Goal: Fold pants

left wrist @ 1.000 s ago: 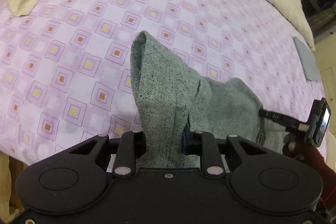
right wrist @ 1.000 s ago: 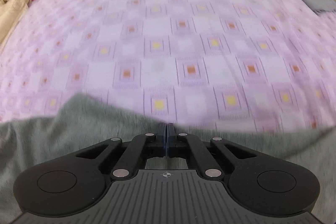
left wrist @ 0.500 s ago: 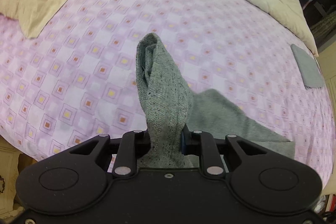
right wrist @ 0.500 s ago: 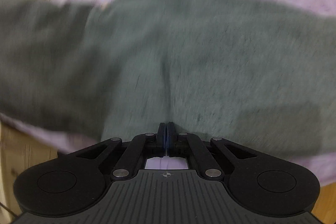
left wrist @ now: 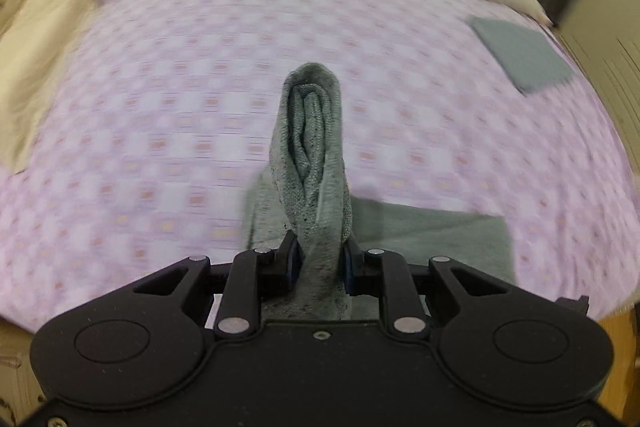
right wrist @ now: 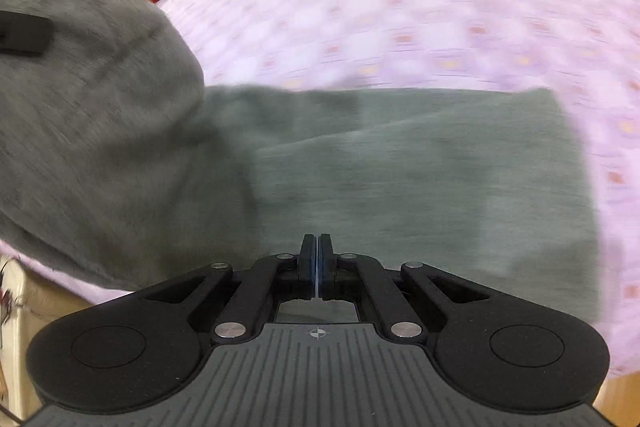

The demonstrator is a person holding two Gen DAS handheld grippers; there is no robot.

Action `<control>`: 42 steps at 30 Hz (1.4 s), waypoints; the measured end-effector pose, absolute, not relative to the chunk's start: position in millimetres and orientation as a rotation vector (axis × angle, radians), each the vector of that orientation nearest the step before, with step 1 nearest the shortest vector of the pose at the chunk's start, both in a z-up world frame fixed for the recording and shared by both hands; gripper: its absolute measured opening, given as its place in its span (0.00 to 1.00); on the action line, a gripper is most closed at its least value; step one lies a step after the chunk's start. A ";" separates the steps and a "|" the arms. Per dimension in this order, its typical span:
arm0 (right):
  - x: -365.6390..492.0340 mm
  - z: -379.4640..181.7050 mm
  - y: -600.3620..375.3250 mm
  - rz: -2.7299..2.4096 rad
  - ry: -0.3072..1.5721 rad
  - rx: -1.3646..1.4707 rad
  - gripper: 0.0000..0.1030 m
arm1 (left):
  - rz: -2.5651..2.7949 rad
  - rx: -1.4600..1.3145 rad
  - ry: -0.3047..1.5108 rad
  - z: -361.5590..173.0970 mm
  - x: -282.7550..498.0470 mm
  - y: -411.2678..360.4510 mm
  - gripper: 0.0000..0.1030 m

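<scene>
Left gripper [left wrist: 319, 263]: matte black, two broad rounded lobes, each with a shallow round recess. Angled black linkage bars, silver round pivot pins at the joints, one small screw at the centre near edge, more screws at the near corners. Blue pads on the inner faces of the fingers [left wrist: 289, 259].

Right gripper [right wrist: 316, 265]: same black lobes, recesses and silver pins. Ribbed grey plate on the near middle, with a small crosshair mark. Thin blue strip between the black fingers [right wrist: 307, 259].
</scene>
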State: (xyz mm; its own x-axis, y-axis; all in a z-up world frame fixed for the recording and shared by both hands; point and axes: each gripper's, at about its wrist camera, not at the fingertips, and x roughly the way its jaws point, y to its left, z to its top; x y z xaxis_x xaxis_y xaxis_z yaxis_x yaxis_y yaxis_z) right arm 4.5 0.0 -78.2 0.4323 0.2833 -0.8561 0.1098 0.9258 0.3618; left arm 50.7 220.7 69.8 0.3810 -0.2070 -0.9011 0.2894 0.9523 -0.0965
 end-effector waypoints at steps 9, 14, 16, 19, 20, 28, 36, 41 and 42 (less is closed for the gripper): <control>-37.6 -83.3 -69.7 -0.104 1.147 0.382 0.02 | -0.447 0.143 1.279 -26.8 41.8 72.8 0.34; -51.4 -66.5 -95.5 -0.085 1.048 0.422 0.03 | -0.467 0.193 1.231 -22.6 26.6 65.3 0.38; -57.1 -59.7 -104.2 -0.060 1.009 0.433 0.07 | -0.447 0.222 1.208 -22.5 21.0 79.6 0.38; -41.2 -62.9 -103.3 0.005 0.981 0.453 0.42 | -0.354 0.251 1.213 -32.6 18.1 109.6 0.38; -37.3 -64.5 -101.9 0.028 0.986 0.465 0.47 | -0.309 0.261 1.228 -41.1 17.4 123.9 0.38; -10.5 -92.0 -89.2 0.089 1.107 0.513 0.51 | -0.109 0.218 1.405 -105.5 20.6 197.3 0.37; 1.3 -96.8 -73.7 0.149 1.158 0.503 0.27 | -0.077 0.030 1.320 -76.9 19.8 236.4 0.38; -3.2 -54.8 -65.7 0.186 1.061 0.377 0.07 | 0.033 -0.020 1.291 -64.4 21.6 276.4 0.37; -7.8 -42.3 -69.9 0.194 1.031 0.381 0.07 | 0.041 -0.017 1.284 -62.9 20.3 283.2 0.37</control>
State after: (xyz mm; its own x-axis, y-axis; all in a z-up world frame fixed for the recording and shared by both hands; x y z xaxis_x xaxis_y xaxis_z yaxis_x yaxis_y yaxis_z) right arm -7.8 -69.9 -42.3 0.5046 0.3324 -0.7968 0.0208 0.9179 0.3962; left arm 20.3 283.2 -62.9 0.2826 0.0212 -0.9590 -0.0405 0.9991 0.0101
